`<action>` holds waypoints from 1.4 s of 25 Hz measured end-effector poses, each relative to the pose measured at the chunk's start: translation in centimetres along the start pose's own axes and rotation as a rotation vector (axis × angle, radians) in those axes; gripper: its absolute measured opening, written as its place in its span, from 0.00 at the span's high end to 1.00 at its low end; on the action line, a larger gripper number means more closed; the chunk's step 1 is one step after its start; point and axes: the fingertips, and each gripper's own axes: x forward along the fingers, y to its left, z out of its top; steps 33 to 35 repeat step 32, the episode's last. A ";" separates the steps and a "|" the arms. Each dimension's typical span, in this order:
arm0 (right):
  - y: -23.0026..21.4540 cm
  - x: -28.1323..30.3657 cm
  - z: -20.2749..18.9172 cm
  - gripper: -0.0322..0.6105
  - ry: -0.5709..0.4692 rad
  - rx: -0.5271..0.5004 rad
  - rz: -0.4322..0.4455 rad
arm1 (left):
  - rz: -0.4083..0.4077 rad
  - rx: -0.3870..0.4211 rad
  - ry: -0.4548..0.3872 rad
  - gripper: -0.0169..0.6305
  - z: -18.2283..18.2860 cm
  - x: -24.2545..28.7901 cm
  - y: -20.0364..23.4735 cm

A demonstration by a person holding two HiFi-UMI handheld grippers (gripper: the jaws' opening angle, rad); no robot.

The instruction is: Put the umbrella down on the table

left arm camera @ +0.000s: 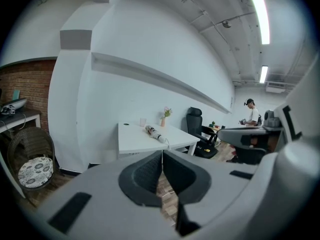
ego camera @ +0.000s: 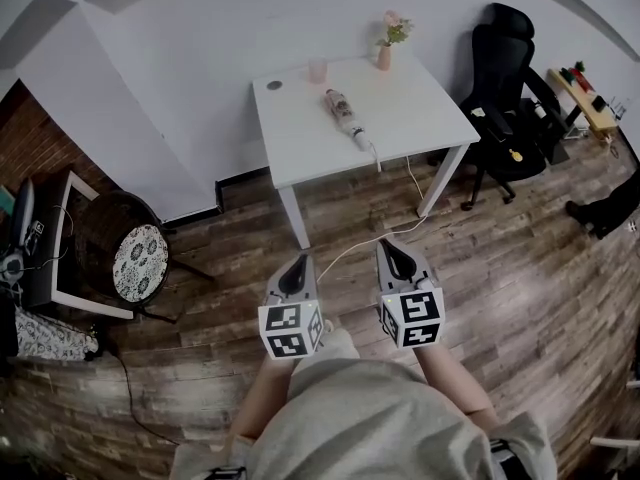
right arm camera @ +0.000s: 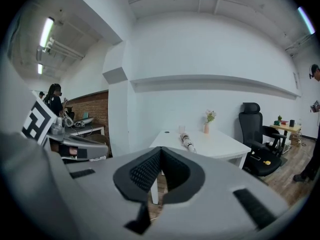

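Two hand-held grippers, both empty, both well back from the table [ego camera: 300, 153]. On the left, the left hand-held gripper [ego camera: 296, 260] hangs over the wooden floor with its jaws pressed together on nothing, nose aimed at the table's near edge. Up ahead and between the pair, the umbrella [ego camera: 345, 116] is folded and lying flat on the tabletop, near the middle, apart from the cup [ego camera: 317, 70] and the flower vase [ego camera: 385, 56] at the far side. Its long axis runs on a diagonal, far end to the left, pale handle end slanting to the near right. Over on the right, the right hand-held gripper [ego camera: 392, 244] is closed tight too, nothing in the pads. By my read the umbrella is already set down, and that handle end sits a touch closer to the right one
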 end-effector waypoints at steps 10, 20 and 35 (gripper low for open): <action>0.8 -0.2 0.3 0.95 0.001 0.034 0.003 | -0.026 0.025 -0.005 0.96 0.5 -0.4 -0.4; 1.3 -1.0 -0.1 0.95 0.001 0.034 0.018 | -0.015 0.020 -0.028 0.96 1.3 -0.7 -0.5; 0.5 -1.5 -0.3 0.95 -0.013 0.051 0.033 | -0.009 0.017 -0.035 0.96 1.2 -1.0 -1.4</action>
